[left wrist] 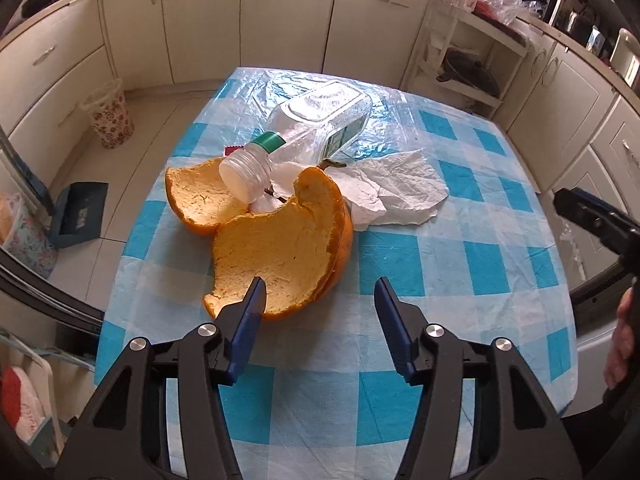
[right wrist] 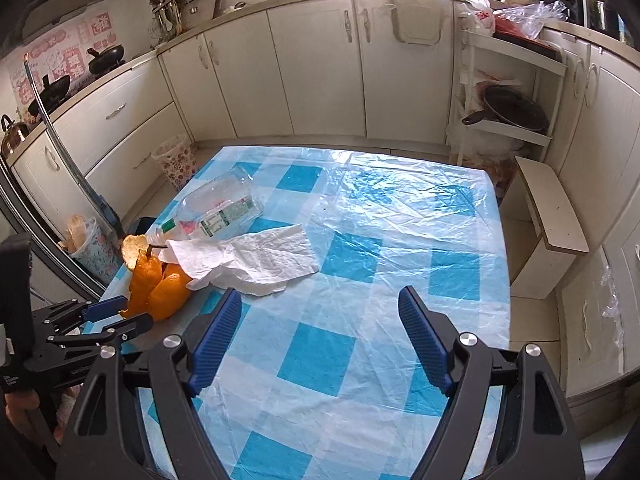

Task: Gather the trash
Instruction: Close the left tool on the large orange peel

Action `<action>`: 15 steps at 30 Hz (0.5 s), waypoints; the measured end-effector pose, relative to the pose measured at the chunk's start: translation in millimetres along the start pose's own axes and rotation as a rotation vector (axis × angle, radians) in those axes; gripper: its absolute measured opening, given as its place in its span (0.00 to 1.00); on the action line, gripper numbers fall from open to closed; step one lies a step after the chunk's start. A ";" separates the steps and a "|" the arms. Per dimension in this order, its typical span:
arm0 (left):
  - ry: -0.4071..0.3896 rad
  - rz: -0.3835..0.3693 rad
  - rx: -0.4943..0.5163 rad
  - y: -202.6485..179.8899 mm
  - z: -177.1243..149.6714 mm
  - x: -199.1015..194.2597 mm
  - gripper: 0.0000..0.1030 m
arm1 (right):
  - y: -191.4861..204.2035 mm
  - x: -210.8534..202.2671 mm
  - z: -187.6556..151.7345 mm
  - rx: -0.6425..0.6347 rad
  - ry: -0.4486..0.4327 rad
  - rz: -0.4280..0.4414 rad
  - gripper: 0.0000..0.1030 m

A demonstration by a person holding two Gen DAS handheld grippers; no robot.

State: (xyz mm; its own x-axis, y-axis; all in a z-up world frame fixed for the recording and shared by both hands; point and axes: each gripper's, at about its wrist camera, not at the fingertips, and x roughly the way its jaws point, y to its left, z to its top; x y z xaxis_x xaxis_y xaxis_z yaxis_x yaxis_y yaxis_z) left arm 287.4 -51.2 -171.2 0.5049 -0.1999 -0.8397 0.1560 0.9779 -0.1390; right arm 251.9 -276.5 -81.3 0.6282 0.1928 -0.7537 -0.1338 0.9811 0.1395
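Bottle (left wrist: 320, 128) lying flat, cap toward peel (left wrist: 276, 252) | left gripper (left wrist: 320, 292) fingers apart at peel | right gripper (right wrist: 320, 308) fingers wide, empty

Tablecloth (right wrist: 360, 264) blue-and-white checks under clear plastic; peel (left wrist: 276, 248) orange outside, pale yellow inside; bottle (left wrist: 316, 128) clear, white cap, green neck band, green-white label; tissue (left wrist: 396, 192) white; floor bin (right wrist: 176, 160) white with red floral print; both grippers black, blue pads; cabinets (right wrist: 320, 68) cream.
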 end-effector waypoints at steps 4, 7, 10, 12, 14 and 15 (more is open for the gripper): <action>0.006 0.004 0.000 7.2 2.0 5.1 0.55 | 14.5 13.9 2.5 -0.021 0.022 0.011 0.75; 0.022 0.011 -0.025 15.4 4.3 11.3 0.31 | 26.0 24.7 3.8 -0.038 0.041 0.021 0.75; 0.017 -0.010 -0.028 19.0 4.8 4.4 0.13 | 40.5 38.9 4.3 -0.062 0.081 0.041 0.75; -0.021 0.018 0.000 16.6 4.3 -8.6 0.05 | 50.8 49.7 2.0 -0.081 0.125 0.061 0.75; -0.057 0.018 0.001 18.7 4.5 -22.9 0.05 | 62.7 62.7 -2.2 -0.096 0.188 0.098 0.75; -0.068 0.010 -0.007 20.9 4.9 -28.5 0.05 | 69.1 67.7 -5.0 -0.104 0.212 0.117 0.75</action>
State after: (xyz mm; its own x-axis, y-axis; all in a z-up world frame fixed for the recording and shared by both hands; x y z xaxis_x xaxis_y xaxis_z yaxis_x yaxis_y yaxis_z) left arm 280.5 -25.3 -147.6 0.5630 -0.1935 -0.8035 0.1452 0.9802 -0.1343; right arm 281.3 -195.7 -126.0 0.4303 0.2873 -0.8557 -0.2811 0.9435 0.1754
